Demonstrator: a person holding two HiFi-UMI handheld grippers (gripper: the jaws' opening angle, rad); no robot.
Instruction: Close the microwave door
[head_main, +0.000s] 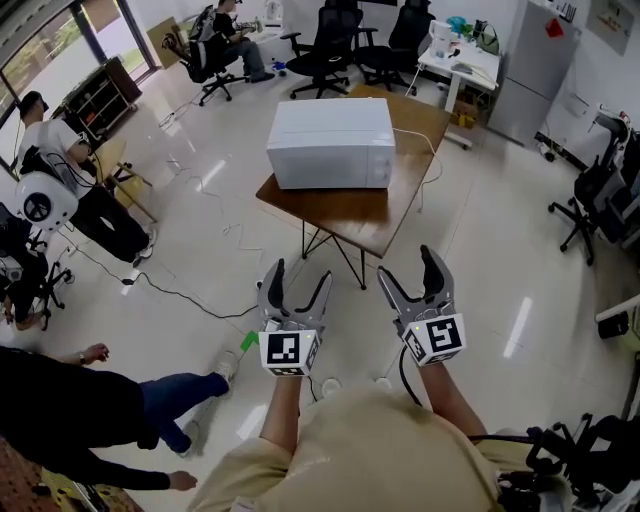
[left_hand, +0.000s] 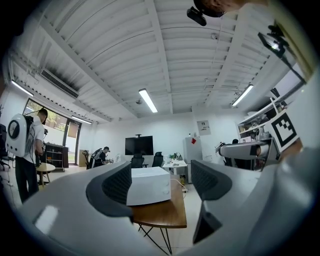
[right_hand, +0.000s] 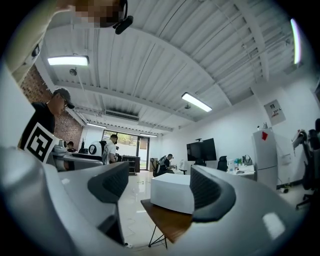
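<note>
Seen from overhead in an open office: white microwave at 12 o'clock, set on a small wooden table, front turned toward 6 o'clock. Held side by side at 6 o'clock, well apart from that table: left tool and right tool, each with jaws spread and nothing between them, both aimed at the appliance. Hard to tell from here whether ajar or shut; seemingly close to flush across the front, with knobs at its 3 o'clock side. Likely a stiff, hinged door, light to swing yet needing a firm last push to latch. Smooth and probably slippery, so better pushed flat than pinched, near the free edge beside the knobs, presumably farthest from the hinge. Probably heavy enough as a box to stay put, though liable to slide on the tabletop under a hard shove. Office chairs beyond at 12 o'clock, a bystander at 9 o'clock.
</note>
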